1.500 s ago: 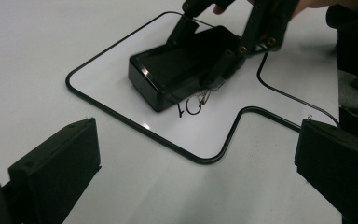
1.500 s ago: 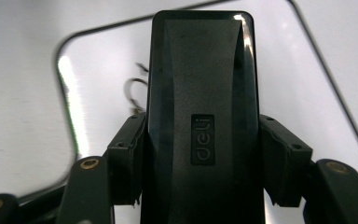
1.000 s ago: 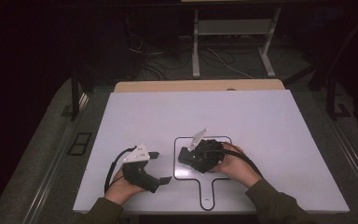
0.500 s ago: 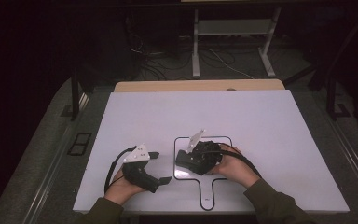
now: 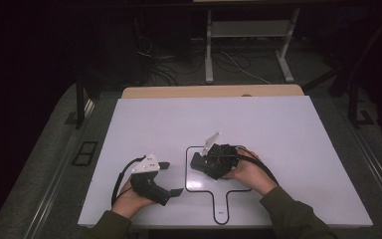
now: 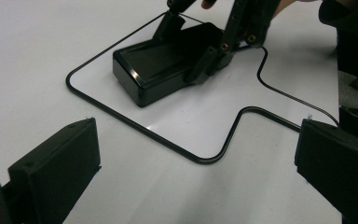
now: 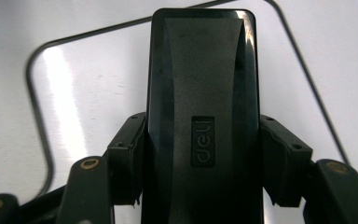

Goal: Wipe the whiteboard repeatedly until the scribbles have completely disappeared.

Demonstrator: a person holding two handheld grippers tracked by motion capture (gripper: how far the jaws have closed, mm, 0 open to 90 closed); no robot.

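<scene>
A glossy black oblong case (image 7: 203,93) marked "deli" lies flat on the white table, inside a black outline (image 5: 187,172) drawn on the surface. My right gripper (image 5: 204,167) is shut on it, one jaw pressing each long side, as the right gripper view shows. In the left gripper view the case (image 6: 163,60) lies ahead with the right gripper's fingers (image 6: 209,58) clamped on it. My left gripper (image 5: 171,178) rests near the table's front left, open and with nothing between its jaws, left of the outline (image 6: 200,160).
The white table (image 5: 278,129) has bare room at the back and on both sides. A narrow stem of the outline (image 5: 221,206) runs toward the front edge. Beyond the table are a dark floor, cables and a white stand (image 5: 248,30).
The right gripper and the black case have shifted only slightly inside the outline. The left gripper has stayed where it was.
</scene>
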